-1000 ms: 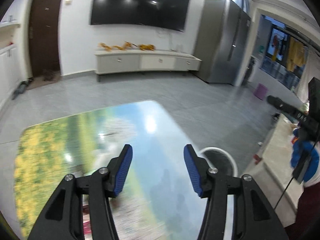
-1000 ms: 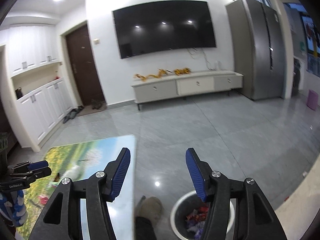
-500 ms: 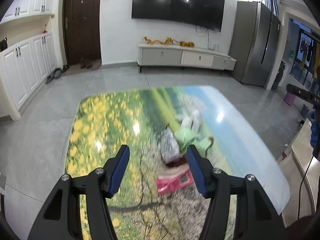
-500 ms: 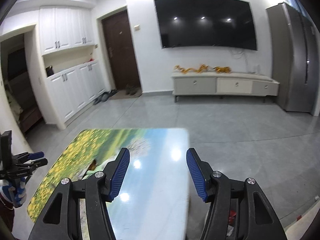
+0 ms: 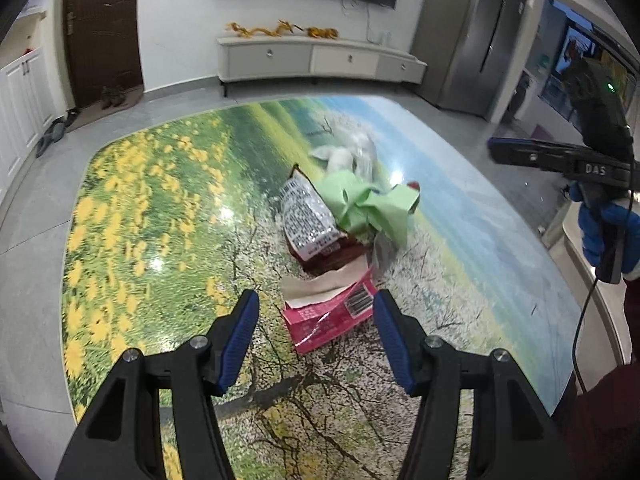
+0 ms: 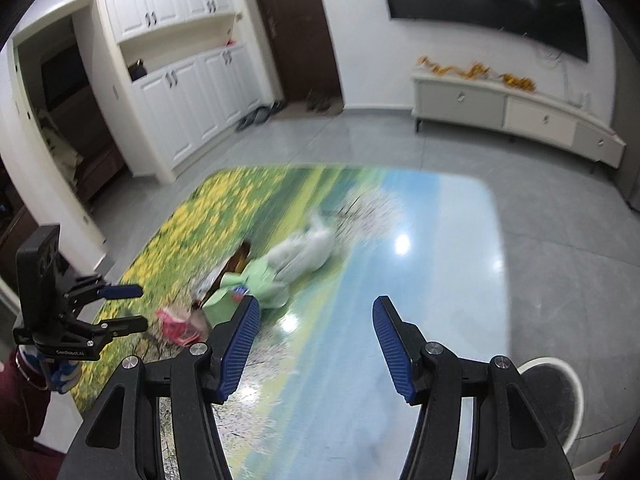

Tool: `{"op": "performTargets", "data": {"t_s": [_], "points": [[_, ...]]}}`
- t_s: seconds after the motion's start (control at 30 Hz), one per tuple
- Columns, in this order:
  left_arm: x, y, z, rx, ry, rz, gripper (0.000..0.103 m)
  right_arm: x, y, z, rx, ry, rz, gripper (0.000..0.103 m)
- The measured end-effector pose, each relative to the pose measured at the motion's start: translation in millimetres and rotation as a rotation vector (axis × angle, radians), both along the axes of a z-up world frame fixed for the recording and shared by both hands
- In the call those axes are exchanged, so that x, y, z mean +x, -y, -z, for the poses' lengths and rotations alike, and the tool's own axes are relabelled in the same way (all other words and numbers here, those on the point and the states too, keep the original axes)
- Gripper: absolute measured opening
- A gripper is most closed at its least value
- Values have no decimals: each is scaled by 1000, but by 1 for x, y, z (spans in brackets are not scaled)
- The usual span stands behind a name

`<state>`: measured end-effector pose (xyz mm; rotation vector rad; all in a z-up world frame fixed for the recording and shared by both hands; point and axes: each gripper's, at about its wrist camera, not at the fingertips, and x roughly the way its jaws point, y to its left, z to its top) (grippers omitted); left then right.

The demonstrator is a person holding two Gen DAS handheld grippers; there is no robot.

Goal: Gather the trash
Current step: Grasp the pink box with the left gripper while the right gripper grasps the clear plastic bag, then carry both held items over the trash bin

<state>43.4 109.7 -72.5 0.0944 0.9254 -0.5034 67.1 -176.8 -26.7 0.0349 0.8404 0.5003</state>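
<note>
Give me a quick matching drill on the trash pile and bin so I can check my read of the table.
Things:
1. pink wrapper
2. green paper
3. white plastic bag
4. trash bin

Places:
A. on the floor beside the table
B. far end of the pile
C. nearest the left hand-held gripper
D. crumpled in the middle of the pile

Pairs: 1-C, 2-D, 3-B, 4-A

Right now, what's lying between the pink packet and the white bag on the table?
In the left wrist view, a printed snack wrapper and crumpled green paper lie between the pink packet and white bag.
</note>
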Motion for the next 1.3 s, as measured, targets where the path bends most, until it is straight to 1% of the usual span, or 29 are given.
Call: {"op": "performTargets", "data": {"t_s": [0.1,0.27,0.53,0.6,0.7,0.83,0.87,0.9,0.97,1.0,1.03,1.07,1.13,1.17,1.3], "points": [[7,3,9,12,-19,30,57,9,-17,19,-4,-49,-41,57],[18,7,21,27,-40,70,57,20,-40,40,-4,-106,-100,57],[29,13,27,33,-52,136,57,34,-61,58,7,-152,-152,55],[32,15,30,24,-63,158,57,37,-63,61,12,-161,-157,53],[37,16,35,-10,-91,178,57,40,-63,64,25,-173,-160,51],[37,17,36,-37,-91,188,55,45,-64,68,38,-185,-165,44],[36,17,36,-42,-91,188,51,46,-64,69,41,-188,-168,42],[34,18,36,-45,-90,187,46,47,-65,69,45,-190,-171,38],[30,19,36,-51,-95,187,42,47,-65,71,53,-193,-180,34],[29,19,37,-55,-98,187,29,47,-65,72,58,-193,-183,28],[26,19,38,-61,-107,188,22,47,-65,72,65,-193,-188,24],[23,20,38,-71,-113,183,19,47,-65,72,69,-190,-192,22],[17,20,37,-74,-110,174,14,44,-66,70,67,-181,-201,14],[13,20,37,-75,-111,172,11,42,-66,68,63,-173,-204,14],[-2,20,36,-85,-107,148,11,31,-61,62,23,-153,-204,13]]}}
